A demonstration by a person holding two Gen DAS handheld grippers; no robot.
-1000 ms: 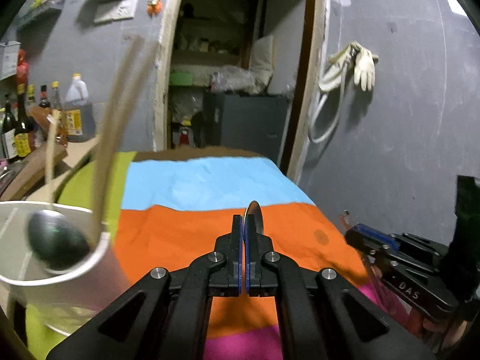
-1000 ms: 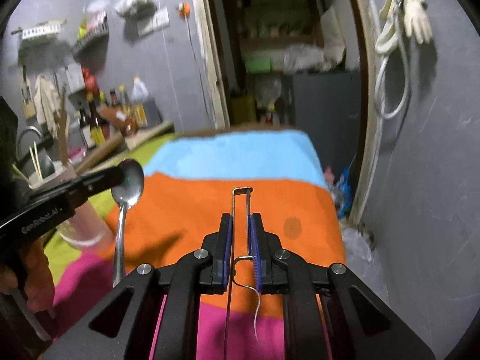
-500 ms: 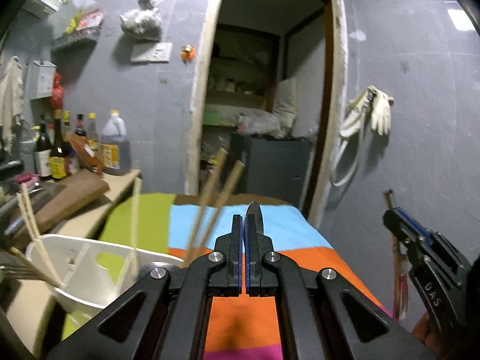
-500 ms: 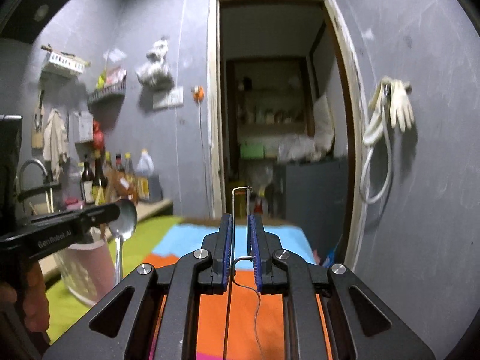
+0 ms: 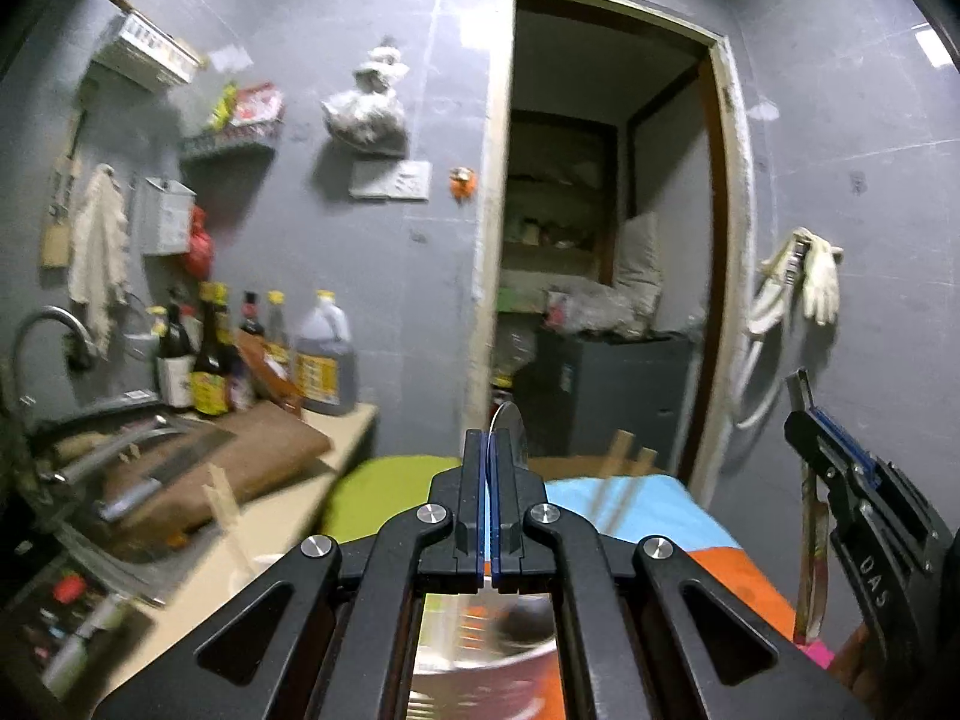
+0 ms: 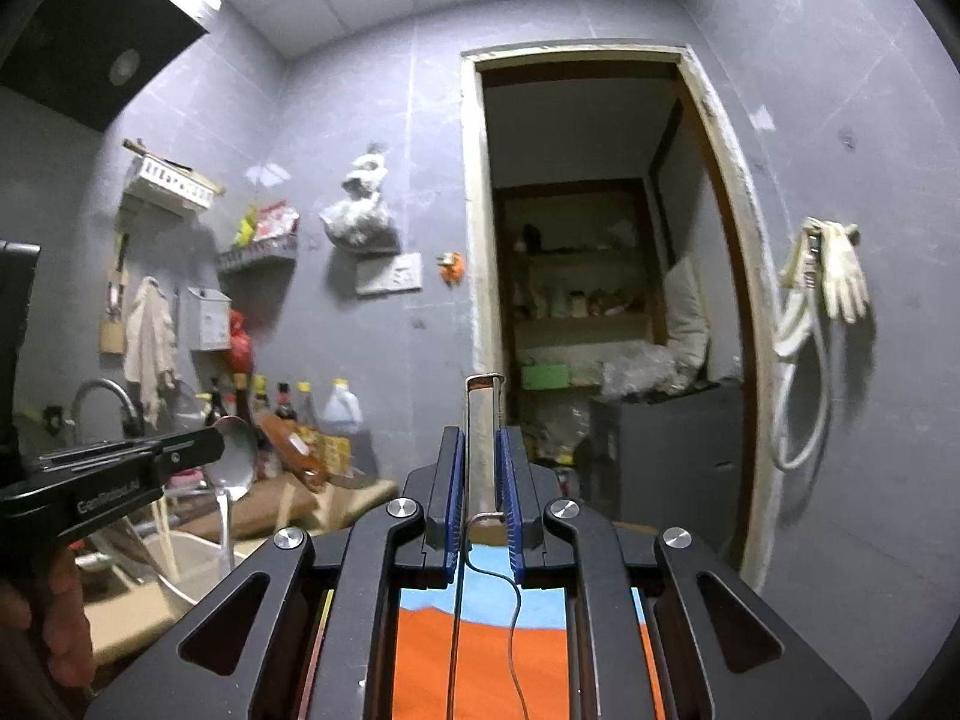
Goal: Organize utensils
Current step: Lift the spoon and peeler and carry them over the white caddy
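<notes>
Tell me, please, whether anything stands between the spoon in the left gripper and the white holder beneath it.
Nothing visible blocks it. The spoon hangs handle-down from the left gripper, seemingly over the white holder. Only the chopsticks already standing in the holder crowd its opening.

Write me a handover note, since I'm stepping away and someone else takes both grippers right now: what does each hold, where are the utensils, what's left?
Left gripper: jaws shut on a shiny metal spoon, bowl forward, handle hanging down.
Right gripper: jaws shut on a thin metal wire-framed tool; what kind of tool I cannot tell.
Both are held up, off the striped colourful cloth.
The white plastic utensil holder sits just below the left gripper, with wooden chopsticks already in it.
Done: both utensils picked up. Left: place them where they belong.
</notes>
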